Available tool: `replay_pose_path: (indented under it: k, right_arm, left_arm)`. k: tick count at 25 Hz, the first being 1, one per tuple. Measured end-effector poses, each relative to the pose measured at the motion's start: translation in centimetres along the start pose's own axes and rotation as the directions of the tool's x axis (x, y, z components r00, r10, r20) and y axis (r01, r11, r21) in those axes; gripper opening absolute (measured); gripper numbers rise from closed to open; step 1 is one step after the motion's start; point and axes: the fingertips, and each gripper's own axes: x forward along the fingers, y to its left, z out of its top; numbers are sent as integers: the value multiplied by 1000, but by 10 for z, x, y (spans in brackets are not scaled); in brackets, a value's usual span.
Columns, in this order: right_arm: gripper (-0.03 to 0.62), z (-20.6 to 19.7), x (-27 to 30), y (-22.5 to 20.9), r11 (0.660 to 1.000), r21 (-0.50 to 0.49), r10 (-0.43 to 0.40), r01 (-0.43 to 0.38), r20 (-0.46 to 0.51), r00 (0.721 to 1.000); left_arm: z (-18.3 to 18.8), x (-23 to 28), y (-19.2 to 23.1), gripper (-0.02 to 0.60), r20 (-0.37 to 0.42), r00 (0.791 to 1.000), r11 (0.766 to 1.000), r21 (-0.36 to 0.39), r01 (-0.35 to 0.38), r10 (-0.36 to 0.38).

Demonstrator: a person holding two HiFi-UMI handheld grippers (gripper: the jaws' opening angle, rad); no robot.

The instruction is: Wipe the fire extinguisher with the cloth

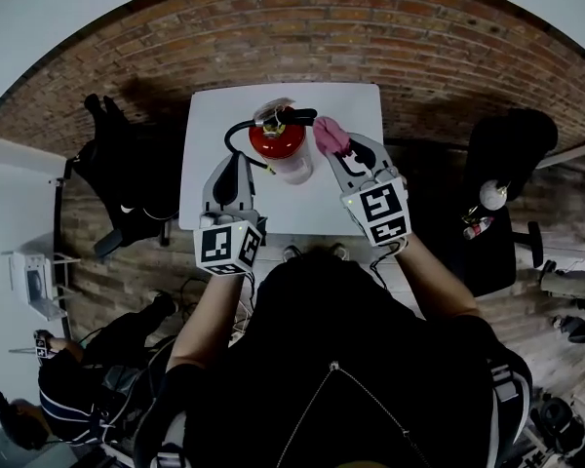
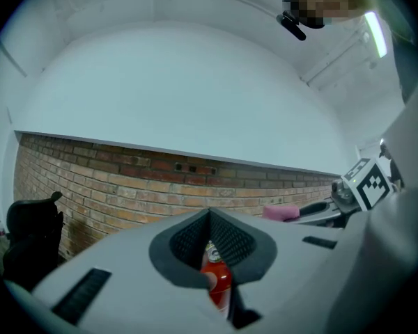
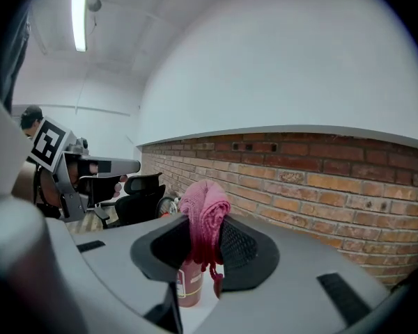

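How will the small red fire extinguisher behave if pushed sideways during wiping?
The small red fire extinguisher stands upright on the white table. Being tall and narrow, it would probably tip if pushed near its top. Its rounded body would likely roll once down. The pink cloth in the right gripper droops, so it should press softly.

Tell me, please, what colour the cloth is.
The cloth is pink, best seen in the right gripper view.

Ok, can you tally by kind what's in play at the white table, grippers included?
Red fire extinguisher: 1
Pink fabric cloth: 1
Hand-held grippers, left gripper and right gripper: 2
Total: 4
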Motion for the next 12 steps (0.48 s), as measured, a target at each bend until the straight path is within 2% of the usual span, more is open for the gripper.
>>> replay_pose_path:
  k: [6, 12]
  right_arm:
    - [113, 20, -3, 9, 999, 0, -34, 34, 23, 999]
    - [112, 13, -10, 34, 999, 34, -37, 37, -13, 999]
  left_arm:
    - [18, -8, 10, 10, 26, 999, 999, 20, 37, -38]
    - [17, -28, 22, 10, 7, 999, 999, 3, 51, -51]
